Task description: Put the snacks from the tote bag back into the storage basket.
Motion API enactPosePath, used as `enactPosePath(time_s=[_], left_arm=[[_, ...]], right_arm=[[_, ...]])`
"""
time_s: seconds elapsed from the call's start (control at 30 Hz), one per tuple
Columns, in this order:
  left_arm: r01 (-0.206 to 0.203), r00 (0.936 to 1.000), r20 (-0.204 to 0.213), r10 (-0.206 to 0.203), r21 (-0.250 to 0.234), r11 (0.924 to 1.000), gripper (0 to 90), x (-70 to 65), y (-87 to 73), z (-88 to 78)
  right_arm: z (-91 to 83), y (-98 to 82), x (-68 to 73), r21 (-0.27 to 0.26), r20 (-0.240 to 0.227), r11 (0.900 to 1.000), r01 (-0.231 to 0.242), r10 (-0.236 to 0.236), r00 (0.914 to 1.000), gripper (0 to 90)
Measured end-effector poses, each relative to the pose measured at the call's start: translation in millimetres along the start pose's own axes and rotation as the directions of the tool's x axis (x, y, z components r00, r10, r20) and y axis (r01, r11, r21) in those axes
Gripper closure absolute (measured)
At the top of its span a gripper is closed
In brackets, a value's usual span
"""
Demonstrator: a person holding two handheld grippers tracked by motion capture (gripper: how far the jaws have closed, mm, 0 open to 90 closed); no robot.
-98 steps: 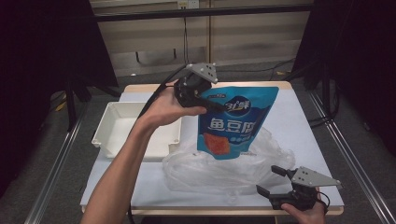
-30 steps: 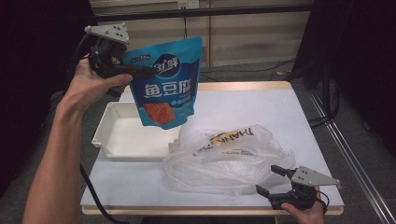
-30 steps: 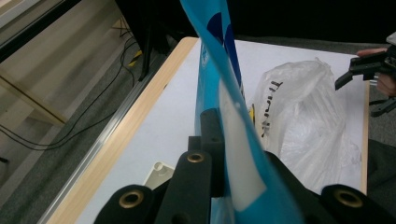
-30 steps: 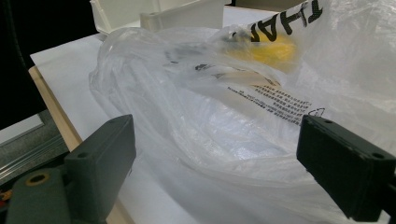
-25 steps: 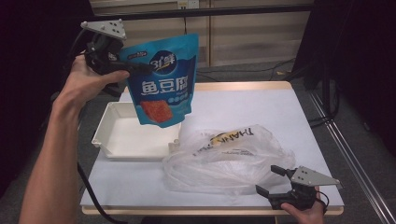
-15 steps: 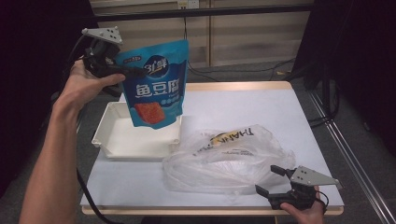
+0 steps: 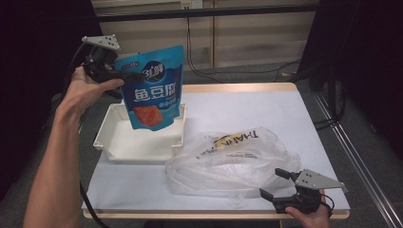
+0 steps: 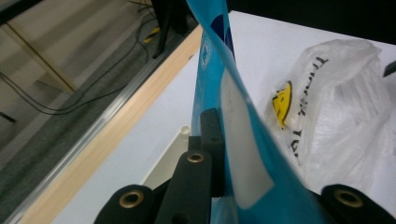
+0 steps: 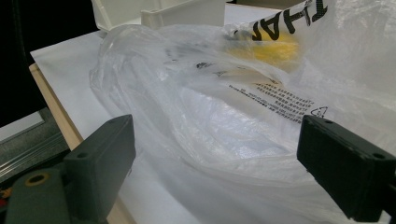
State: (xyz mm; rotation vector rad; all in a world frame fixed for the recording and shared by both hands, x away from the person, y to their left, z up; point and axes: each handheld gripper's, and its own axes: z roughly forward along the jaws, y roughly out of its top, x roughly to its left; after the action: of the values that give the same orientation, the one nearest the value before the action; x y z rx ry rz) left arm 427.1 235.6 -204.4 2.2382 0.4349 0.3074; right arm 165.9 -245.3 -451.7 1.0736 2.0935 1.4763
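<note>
Hanging upright at upper left, blue snack pouch [image 7: 153, 90] is pinched at its top edge by left gripper [image 7: 124, 76], directly above white tray [image 7: 112, 147]; right gripper [image 7: 276, 183] jaws spread, empty, beside plastic bag [image 7: 233, 161].

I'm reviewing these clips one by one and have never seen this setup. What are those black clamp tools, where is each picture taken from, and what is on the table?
A person works at a table with a hand-held gripper in each hand. The high view looks down from above; the other two pictures come from cameras riding on each tool, looking along its black jaws. The left hand-held gripper is shut on the top edge of a blue snack pouch, which hangs in the air above a white tray; the left gripper view shows the pouch pinched edge-on. The right hand-held gripper sits open at the near right table edge, its jaws facing a crumpled clear plastic bag with black lettering.
</note>
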Motion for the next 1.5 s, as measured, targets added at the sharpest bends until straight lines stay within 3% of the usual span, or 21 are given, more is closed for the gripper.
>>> enactPosePath(time_s=[0.33, 0.77, 1.07, 1.23, 1.33, 1.5], left_arm=[[0.019, 0.9996, 0.018, -0.02, 0.035, 0.9992, 90.0, 11.6, -14.0, 19.3], [0.058, 0.9977, 0.035, -0.058, 0.026, 0.998, 90.0, 21.6, -30.8, 48.0], [0.097, 0.9952, 0.009, -0.097, 0.014, 0.9952, 90.0, 33.8, -43.7, 60.9], [0.077, 0.997, 0.003, -0.077, 0.029, 0.9966, 90.0, 35.1, -43.5, 66.3], [0.092, 0.9958, 0.003, -0.092, 0.01, 0.9957, 90.0, 38.0, -45.2, 69.3], [0.108, 0.9941, 0.003, -0.108, 0.029, 0.9937, 90.0, 41.2, -46.3, 76.5]], right_arm=[[0.1, -0.1, 0.0, 0.002, 0.002, 1.0, -0.001, 0.001, 1.0, 11.5], [-0.3, -0.4, 0.2, 0.002, -0.002, 1.0, -0.001, 0.001, 1.0, 11.5], [0.4, -0.4, 1.0, 0.007, -0.005, 1.0, -0.003, 0.003, 1.0, 11.5], [0.4, -0.2, -0.4, 0.008, -0.007, 1.0, -0.001, 0.002, 1.0, 11.4], [0.6, -0.2, 0.4, 0.008, -0.006, 1.0, 0.002, -0.002, 1.0, 11.4], [0.0, -0.5, 0.2, 0.003, -0.007, 1.0, 0.001, -0.001, 1.0, 11.5]])
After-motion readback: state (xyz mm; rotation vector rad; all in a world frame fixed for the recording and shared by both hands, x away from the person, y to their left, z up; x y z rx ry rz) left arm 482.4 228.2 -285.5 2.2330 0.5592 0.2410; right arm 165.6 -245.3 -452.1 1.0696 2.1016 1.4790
